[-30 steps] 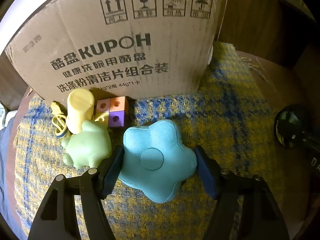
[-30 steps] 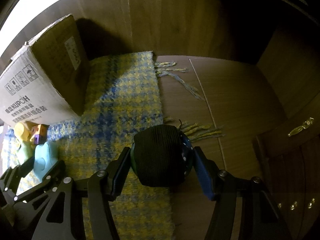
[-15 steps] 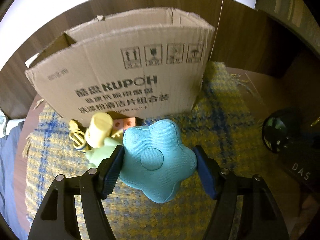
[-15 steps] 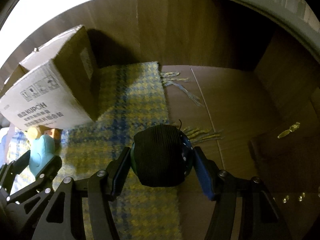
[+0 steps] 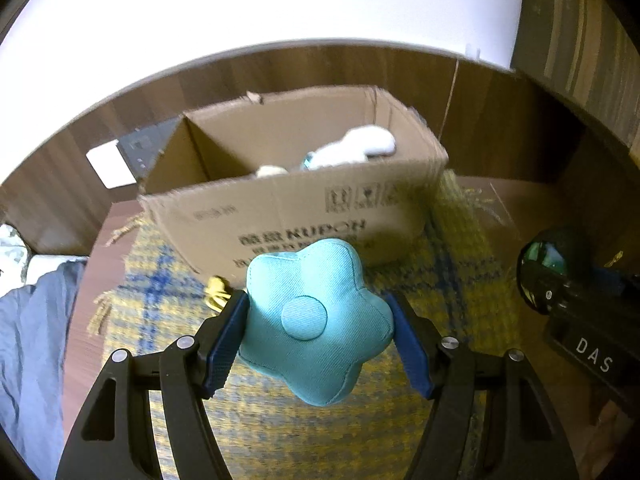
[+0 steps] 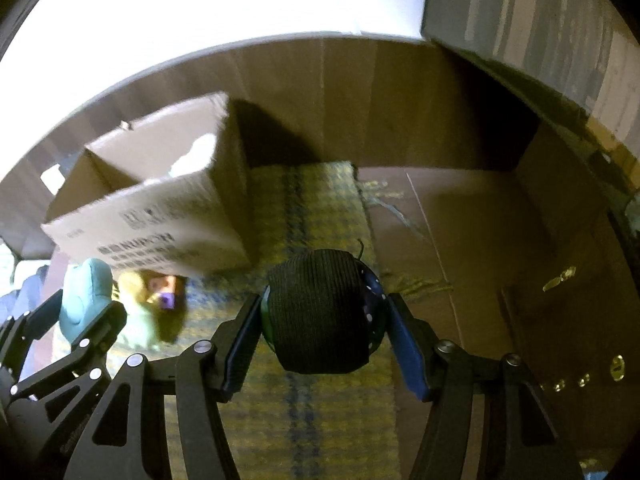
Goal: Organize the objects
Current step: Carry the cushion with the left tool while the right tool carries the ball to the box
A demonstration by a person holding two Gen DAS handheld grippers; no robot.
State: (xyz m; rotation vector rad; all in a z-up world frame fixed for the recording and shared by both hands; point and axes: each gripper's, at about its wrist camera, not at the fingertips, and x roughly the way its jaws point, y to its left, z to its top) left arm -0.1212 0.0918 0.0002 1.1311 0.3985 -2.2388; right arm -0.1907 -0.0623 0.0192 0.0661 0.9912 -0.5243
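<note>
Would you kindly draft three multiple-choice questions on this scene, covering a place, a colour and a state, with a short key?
1. Where does the cardboard box stand?
A. On the yellow and blue woven cloth
B. On a bare tiled floor
C. On a chair

2. What colour is the star-shaped cushion between the fingers of the left gripper?
A. Red
B. Teal
C. White

3. How is the dark knitted ball at the right gripper?
A. Lying loose on the cloth
B. Inside the box
C. Clamped between the two fingers

Key: 1 A, the box's base sits on the cloth in both views. 2 B, the cushion is plainly teal. 3 C, both pads press its sides and it is clear of the cloth.
</note>
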